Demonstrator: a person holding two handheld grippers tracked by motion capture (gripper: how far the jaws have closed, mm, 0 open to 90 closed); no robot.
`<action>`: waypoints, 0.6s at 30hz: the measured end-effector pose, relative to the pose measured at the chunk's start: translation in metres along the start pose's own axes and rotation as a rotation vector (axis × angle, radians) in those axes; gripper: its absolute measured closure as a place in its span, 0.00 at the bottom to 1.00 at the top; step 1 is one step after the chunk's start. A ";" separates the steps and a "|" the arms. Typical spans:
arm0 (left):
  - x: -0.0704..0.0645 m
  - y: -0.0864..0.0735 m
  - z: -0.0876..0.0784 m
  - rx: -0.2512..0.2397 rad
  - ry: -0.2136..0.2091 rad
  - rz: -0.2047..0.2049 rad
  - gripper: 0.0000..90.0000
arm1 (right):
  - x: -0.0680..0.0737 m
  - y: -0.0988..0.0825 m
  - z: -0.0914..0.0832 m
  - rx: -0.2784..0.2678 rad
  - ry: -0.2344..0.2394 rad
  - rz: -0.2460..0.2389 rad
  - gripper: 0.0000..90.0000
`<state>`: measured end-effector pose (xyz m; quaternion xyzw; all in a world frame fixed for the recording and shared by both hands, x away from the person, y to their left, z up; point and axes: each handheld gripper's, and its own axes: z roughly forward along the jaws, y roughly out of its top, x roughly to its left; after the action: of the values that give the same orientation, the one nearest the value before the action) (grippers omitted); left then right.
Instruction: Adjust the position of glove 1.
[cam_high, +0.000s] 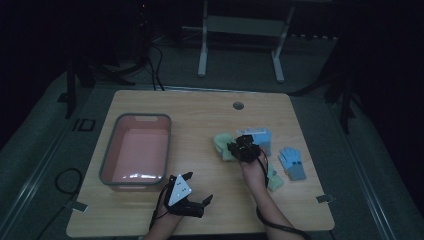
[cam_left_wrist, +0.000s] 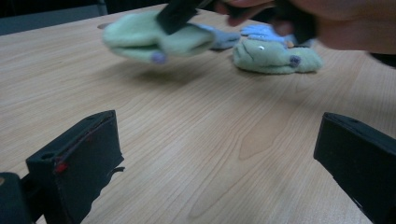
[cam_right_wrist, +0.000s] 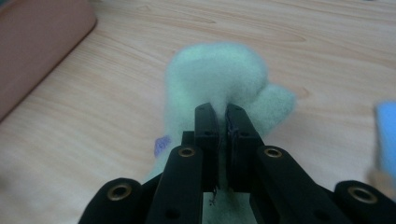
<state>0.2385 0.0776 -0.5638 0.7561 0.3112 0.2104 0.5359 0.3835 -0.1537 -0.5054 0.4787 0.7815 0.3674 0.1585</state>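
My right gripper (cam_high: 235, 147) (cam_right_wrist: 222, 116) is shut on a fuzzy pale green mitten (cam_high: 221, 143) (cam_right_wrist: 219, 74), pinching its fabric between the two black jaws. In the left gripper view that mitten (cam_left_wrist: 149, 39) hangs just above the wood, casting a shadow under it. A second green mitten (cam_high: 274, 181) (cam_left_wrist: 275, 58) lies flat beside my right forearm. My left gripper (cam_high: 197, 187) (cam_left_wrist: 219, 158) rests near the table's front edge, jaws wide open with only bare wood between them.
A pink bin with a grey rim (cam_high: 111, 150) (cam_right_wrist: 37, 42) stands on the left half of the table. One blue glove (cam_high: 261, 136) lies behind the right gripper, another (cam_high: 292, 164) to its right. A round cable hole (cam_high: 238, 105) sits near the far edge.
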 end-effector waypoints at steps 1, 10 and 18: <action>0.000 0.000 0.000 0.001 0.002 0.001 0.01 | 0.002 -0.002 -0.004 -0.006 -0.009 0.010 0.94; -0.002 0.000 0.000 -0.008 0.013 0.011 0.01 | 0.028 -0.033 -0.045 -0.064 -0.028 0.056 0.95; -0.006 0.000 0.000 -0.029 0.038 0.034 0.01 | 0.048 -0.062 -0.064 -0.129 -0.066 0.090 0.94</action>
<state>0.2335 0.0734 -0.5641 0.7494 0.3053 0.2384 0.5370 0.2824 -0.1565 -0.5020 0.5140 0.7284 0.4077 0.1977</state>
